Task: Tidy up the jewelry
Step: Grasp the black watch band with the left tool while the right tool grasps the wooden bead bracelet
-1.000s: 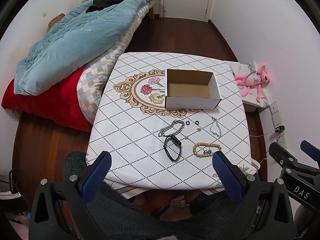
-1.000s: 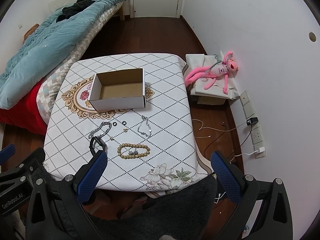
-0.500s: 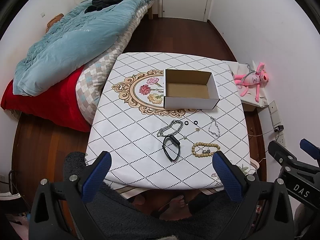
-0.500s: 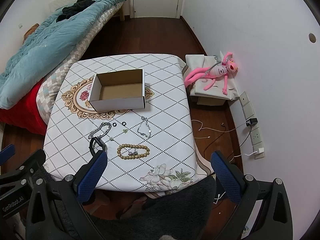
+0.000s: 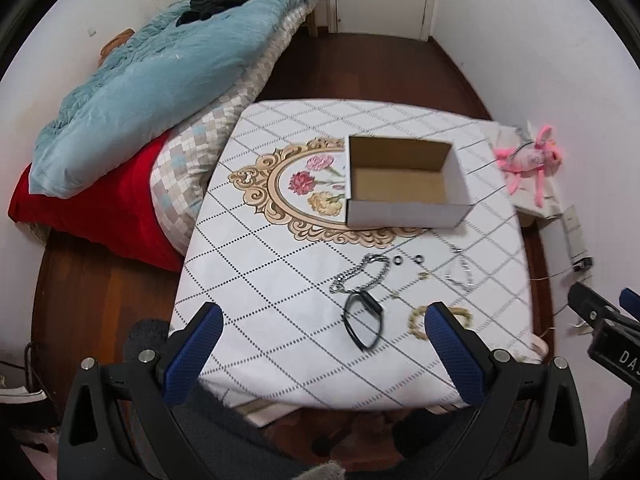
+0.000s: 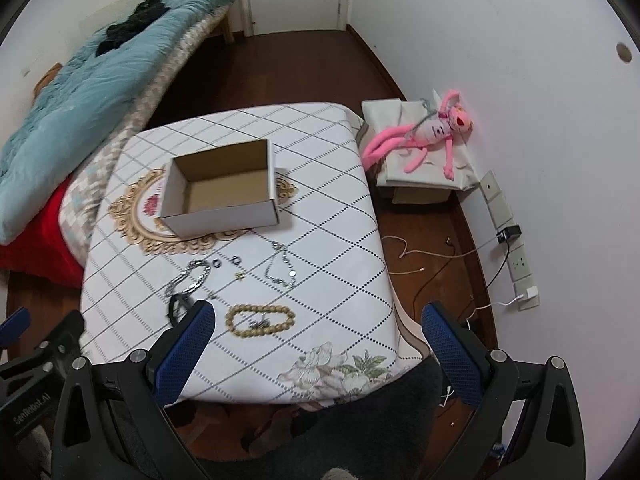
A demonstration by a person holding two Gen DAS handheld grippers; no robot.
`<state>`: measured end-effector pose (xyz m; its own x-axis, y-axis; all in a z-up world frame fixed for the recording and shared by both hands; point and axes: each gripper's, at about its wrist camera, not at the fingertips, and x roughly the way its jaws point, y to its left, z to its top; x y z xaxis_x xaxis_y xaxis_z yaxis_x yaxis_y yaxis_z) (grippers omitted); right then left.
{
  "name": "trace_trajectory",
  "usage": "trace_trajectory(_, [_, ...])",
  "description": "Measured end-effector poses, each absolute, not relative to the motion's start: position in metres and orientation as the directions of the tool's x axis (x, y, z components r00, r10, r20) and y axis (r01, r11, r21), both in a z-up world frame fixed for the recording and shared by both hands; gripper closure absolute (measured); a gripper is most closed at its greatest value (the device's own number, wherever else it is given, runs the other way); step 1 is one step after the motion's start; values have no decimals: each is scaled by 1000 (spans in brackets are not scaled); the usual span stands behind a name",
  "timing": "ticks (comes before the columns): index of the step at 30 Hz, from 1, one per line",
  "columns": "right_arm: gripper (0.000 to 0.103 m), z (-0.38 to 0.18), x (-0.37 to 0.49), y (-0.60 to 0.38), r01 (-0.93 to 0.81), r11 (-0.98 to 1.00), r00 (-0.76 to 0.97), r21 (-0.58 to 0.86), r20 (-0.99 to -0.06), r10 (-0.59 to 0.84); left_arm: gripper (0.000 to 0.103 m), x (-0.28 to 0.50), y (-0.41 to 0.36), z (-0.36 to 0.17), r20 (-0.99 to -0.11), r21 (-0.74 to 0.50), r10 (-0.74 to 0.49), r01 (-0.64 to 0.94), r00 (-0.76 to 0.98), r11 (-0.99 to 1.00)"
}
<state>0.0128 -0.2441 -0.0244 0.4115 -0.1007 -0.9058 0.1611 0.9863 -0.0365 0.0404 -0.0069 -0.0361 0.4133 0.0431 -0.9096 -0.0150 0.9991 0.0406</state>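
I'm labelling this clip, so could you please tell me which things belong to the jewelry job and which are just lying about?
Job: cardboard box, wooden bead bracelet, silver chain, thin necklace, black band, two small rings.
Lying about: pink plush toy, blue duvet, charger cables.

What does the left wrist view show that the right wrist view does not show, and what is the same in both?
Only the left wrist view shows the whole black band and the red blanket's full spread.

Only the right wrist view shows the whole bead bracelet, the floor cables and the wall sockets.

Both show the empty cardboard box, the chain bracelet, two small black rings, the pink plush toy, and an open claw, left and right.
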Motion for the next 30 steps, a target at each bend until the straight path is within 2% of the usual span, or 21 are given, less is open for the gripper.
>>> trace_trajectory(5, [1,-91,37,-255,181,983,323,-18,-943,-77,0,65,-5,-100,-951,80,73,9,301,997])
trace_trajectory(12, [20,-193,49,-259,227,971,174,79,-984,39,1,77,-1,-176,-987,61,56,27,147,998])
trace_trajectory(14, [22,-210,51,-257,228,970,149,87,-987,53,1,79,1,-189,-992,40,38,21,120,999])
trace_trajectory(19, [36,-245,54,-241,198,977,123,77,-991,53,3,80,5,-212,-997,-13,-13,1,74,1000])
trace_trajectory(20, [39,-245,53,-239,191,980,138,63,-990,37,7,80,6,-213,-997,-18,-17,-1,78,1000])
trace_trajectory(22, [41,-245,52,-235,173,984,145,41,-989,16,21,80,6,-217,-997,-15,-15,-2,81,1000])
trace_trajectory(24, [43,-245,51,-230,163,986,154,22,-988,-3,29,80,7,-218,-995,-5,-5,4,95,1000])
trace_trajectory(26, [44,-245,49,-225,154,988,162,-4,-986,-29,45,81,6,-214,-991,-5,-9,31,135,999])
trace_trajectory(28, [45,-244,47,-222,149,989,186,-5,-982,-33,79,78,2,-208,-987,-1,-11,63,163,998])
trace_trajectory(30, [45,-242,44,-216,157,988,202,-3,-979,-35,89,77,-1,-205,-985,9,-7,89,173,996])
